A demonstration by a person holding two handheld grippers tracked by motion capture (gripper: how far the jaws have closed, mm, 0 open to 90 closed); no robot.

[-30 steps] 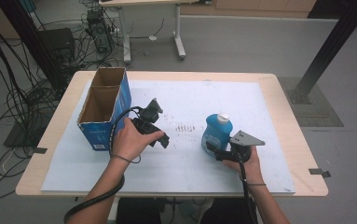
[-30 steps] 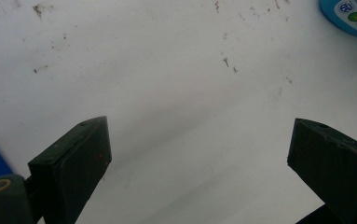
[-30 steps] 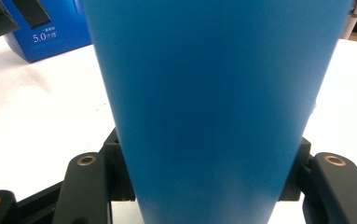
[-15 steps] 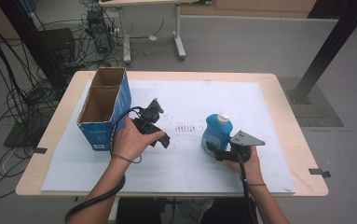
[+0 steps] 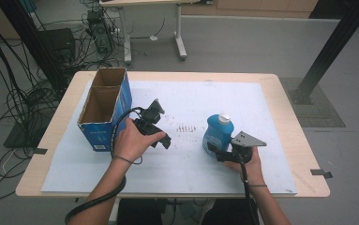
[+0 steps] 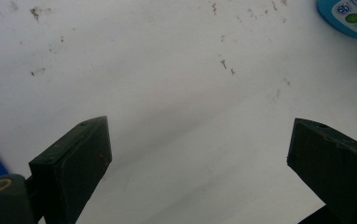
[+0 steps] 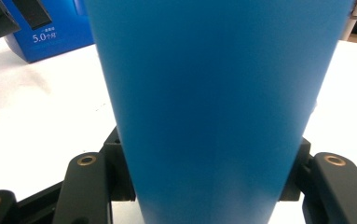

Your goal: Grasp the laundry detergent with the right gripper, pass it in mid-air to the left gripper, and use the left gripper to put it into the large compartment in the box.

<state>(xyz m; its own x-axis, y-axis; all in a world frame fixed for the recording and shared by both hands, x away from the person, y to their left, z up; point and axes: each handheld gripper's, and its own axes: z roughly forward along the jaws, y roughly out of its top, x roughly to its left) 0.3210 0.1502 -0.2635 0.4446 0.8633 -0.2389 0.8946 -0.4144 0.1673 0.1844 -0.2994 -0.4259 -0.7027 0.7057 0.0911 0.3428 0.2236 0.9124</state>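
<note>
The right hand-held gripper (image 5: pixel 217 152) pinched the upright blue bottle (image 5: pixel 218 133) on the bench (image 5: pixel 280 93). The left hand-held gripper (image 5: pixel 160 138) hovered spread, angled downward beside the open blue box (image 5: pixel 103 110).

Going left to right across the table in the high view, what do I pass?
Open blue cardboard box → left hand-held gripper, jaws apart over the white sheet → blue bottle with a white cap → right hand-held gripper, clamped on the bottle's base.
</note>
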